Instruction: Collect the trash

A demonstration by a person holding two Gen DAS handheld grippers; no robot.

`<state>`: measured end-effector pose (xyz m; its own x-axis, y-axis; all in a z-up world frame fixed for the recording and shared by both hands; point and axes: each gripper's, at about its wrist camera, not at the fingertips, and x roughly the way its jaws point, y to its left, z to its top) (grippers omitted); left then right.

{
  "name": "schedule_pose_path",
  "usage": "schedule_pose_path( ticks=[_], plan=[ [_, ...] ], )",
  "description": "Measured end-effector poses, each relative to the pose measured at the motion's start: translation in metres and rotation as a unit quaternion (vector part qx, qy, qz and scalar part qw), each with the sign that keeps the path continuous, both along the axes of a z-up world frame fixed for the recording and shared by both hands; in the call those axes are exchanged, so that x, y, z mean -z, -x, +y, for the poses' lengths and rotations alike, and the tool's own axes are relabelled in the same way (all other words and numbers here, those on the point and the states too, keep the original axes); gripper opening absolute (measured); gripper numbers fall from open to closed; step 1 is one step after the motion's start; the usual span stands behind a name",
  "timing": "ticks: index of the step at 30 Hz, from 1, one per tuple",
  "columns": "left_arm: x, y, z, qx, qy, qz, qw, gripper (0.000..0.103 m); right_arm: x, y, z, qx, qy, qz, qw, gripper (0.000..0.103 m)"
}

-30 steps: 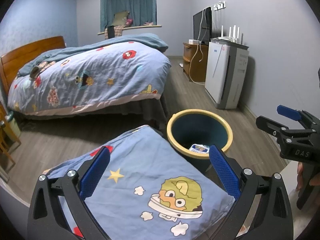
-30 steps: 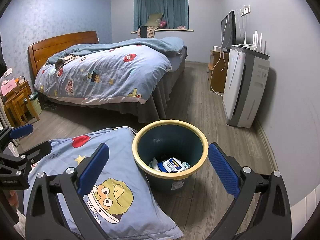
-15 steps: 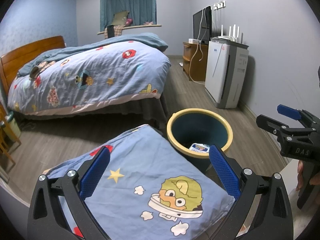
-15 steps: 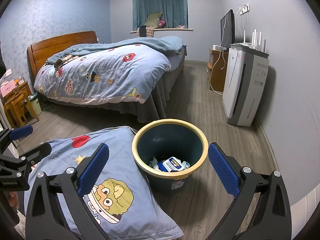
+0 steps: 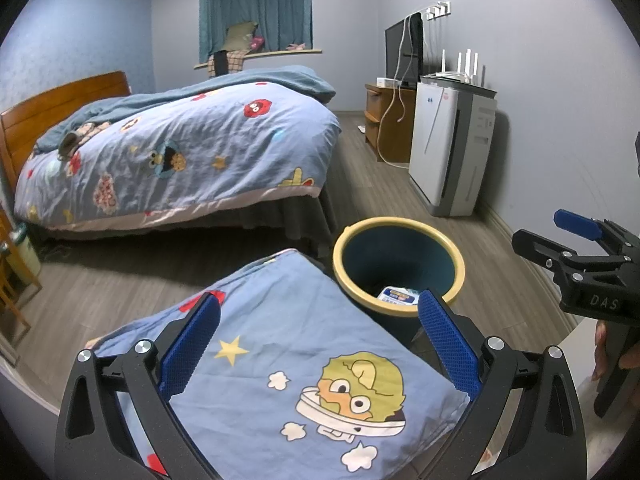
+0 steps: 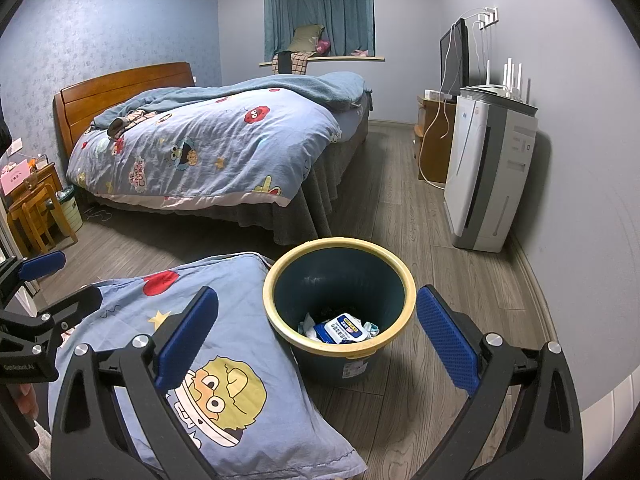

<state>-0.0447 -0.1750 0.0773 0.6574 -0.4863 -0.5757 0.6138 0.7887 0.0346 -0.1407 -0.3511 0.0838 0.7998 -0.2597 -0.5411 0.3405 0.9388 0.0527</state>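
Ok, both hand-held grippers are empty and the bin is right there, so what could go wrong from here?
1. The pillow lies right against the trash bin; its corner could catch the rim and tip or shift the bin.
2. The left hand-held gripper and right hand-held gripper are both open and close together, so they might collide when reaching.
3. The wipes packet already lies in the bin; regrasping it would waste a move.
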Motion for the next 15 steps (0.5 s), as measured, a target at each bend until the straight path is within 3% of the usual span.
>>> schedule_pose_path(
  ticks=[15],
  plan=[
    [0.0016, -0.0078, 0.0101, 0.005, -0.017, -0.003, 0.9998, 0.098, 0.0063, -0.0028, -0.0004, 0.011, 0.004, 0.017, 1.0, 0.098]
  ],
)
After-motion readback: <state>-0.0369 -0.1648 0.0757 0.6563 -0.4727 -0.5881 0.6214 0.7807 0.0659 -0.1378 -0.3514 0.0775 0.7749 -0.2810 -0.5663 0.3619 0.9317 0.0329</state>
